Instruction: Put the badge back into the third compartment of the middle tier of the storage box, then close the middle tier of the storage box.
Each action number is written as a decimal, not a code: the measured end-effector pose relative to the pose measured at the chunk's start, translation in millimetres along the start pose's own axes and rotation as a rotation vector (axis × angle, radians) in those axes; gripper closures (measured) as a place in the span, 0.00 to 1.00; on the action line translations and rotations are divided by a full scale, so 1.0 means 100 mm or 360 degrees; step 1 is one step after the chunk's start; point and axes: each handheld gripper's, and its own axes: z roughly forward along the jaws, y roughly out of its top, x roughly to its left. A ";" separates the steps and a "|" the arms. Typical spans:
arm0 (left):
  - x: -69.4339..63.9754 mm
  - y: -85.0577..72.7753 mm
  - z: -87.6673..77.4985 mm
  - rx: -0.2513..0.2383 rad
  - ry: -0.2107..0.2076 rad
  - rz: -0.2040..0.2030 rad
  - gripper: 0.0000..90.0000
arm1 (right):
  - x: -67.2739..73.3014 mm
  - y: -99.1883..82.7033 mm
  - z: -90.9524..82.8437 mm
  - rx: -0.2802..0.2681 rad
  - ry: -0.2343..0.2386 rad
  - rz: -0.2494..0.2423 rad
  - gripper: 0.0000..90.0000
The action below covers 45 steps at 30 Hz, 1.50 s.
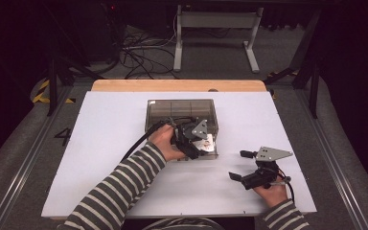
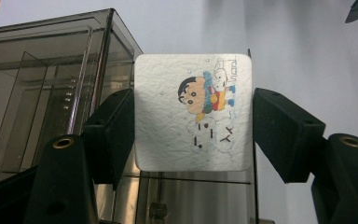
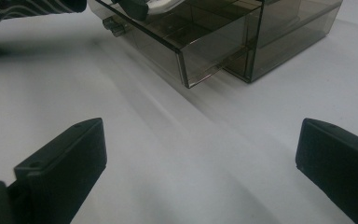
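A white square card (image 2: 193,112) printed with a cartoon child sits between the jaws of my left gripper (image 2: 193,135), which touch its two side edges. It hangs over the pulled-out drawer (image 2: 196,196) of a smoky clear plastic drawer box (image 1: 182,110). From above, the left gripper (image 1: 199,143) is at the box's front right, with the card (image 1: 207,142) showing white beneath it. My right gripper (image 1: 237,165) rests low over the bare table to the right, jaws wide apart and nothing between them. The right gripper view shows the drawer (image 3: 191,46) and the box (image 3: 298,32) ahead.
The white table top (image 1: 105,143) ends in a wooden strip (image 1: 177,85) at the far edge. A striped sleeve (image 1: 120,187) crosses the near left. Cables and a metal stand (image 1: 215,28) are on the floor beyond the table.
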 end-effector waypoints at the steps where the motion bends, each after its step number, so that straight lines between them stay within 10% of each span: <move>1: 0.00 0.00 0.00 -0.0003 -0.0003 0.0004 0.36 | 0.00 0.00 0.00 0.0001 -0.0001 0.0000 0.03; 10: -0.05 0.02 -0.07 -0.0019 -0.0004 0.0030 0.39 | 0.00 0.00 0.00 -0.0002 0.0001 0.0002 0.03; 25: -0.14 0.00 -0.34 -0.0046 -0.0080 -0.0096 1.00 | 0.00 0.00 0.00 0.0000 -0.0002 0.0007 0.03; 45: -0.24 -0.07 -0.49 -0.0055 -0.0059 -0.0240 1.00 | 0.00 0.00 0.00 0.0010 -0.0006 -0.0002 0.03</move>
